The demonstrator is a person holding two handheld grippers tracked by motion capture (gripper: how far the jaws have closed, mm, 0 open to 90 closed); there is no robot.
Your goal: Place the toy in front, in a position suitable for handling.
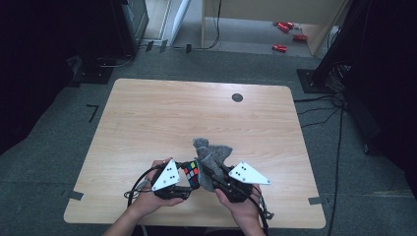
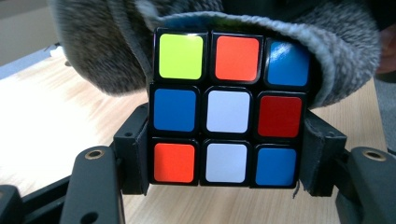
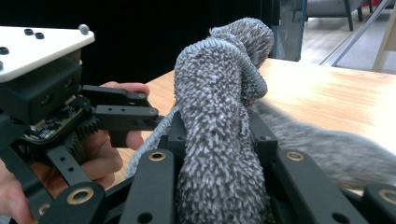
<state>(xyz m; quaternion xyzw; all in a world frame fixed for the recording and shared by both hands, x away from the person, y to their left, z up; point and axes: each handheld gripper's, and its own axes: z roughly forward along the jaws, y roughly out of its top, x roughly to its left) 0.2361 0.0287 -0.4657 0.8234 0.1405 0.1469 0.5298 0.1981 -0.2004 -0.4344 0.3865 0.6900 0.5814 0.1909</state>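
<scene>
Over the pale wooden table (image 1: pixel 147 118), my left gripper (image 1: pixel 189 184) clamps a multicoloured plastic puzzle cube (image 2: pixel 227 108); my right gripper (image 3: pixel 215 140) grips a fuzzy grey cloth (image 3: pixel 219 121) draped against it.

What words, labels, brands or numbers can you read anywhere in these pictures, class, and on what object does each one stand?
None can be read.
The puzzle cube in the left gripper carries plain colour stickers, no print.
The grey cloth in the right gripper shows no tag.
The red things on the floor are too small to read.
</scene>
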